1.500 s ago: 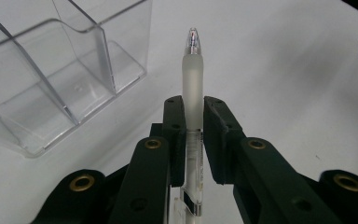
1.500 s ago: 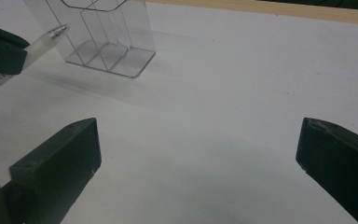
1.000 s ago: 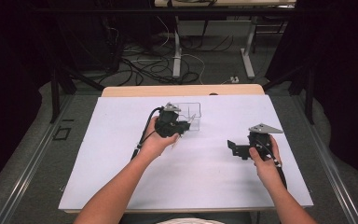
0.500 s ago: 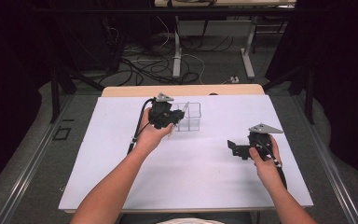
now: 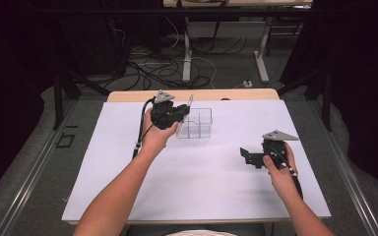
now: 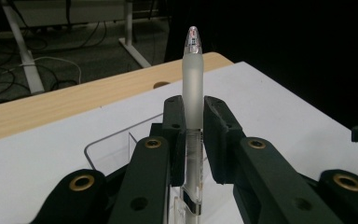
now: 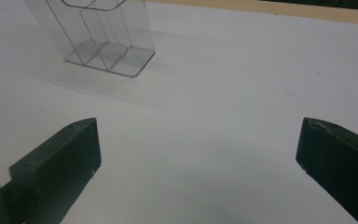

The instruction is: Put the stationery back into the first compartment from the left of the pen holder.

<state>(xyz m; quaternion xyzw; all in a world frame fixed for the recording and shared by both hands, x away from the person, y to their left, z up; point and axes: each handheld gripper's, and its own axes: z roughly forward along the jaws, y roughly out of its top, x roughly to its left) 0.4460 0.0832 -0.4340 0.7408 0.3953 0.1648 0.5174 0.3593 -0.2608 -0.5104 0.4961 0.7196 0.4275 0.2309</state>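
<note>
Item: pen (image 6: 192, 84) clamped upright in left hand-held gripper (image 5: 176, 114); right hand-held gripper (image 5: 248, 156) agape, empty.
Risk: pen snagging clear organiser (image 5: 196, 123) wall, tipping it on worktop (image 5: 202, 187).

left gripper (image 5: 181, 114): jaws clamped, raised | right gripper (image 5: 246, 156): jaws wide apart

Lab: floor cables (image 5: 147, 69), desk frames (image 5: 263, 49)
</note>
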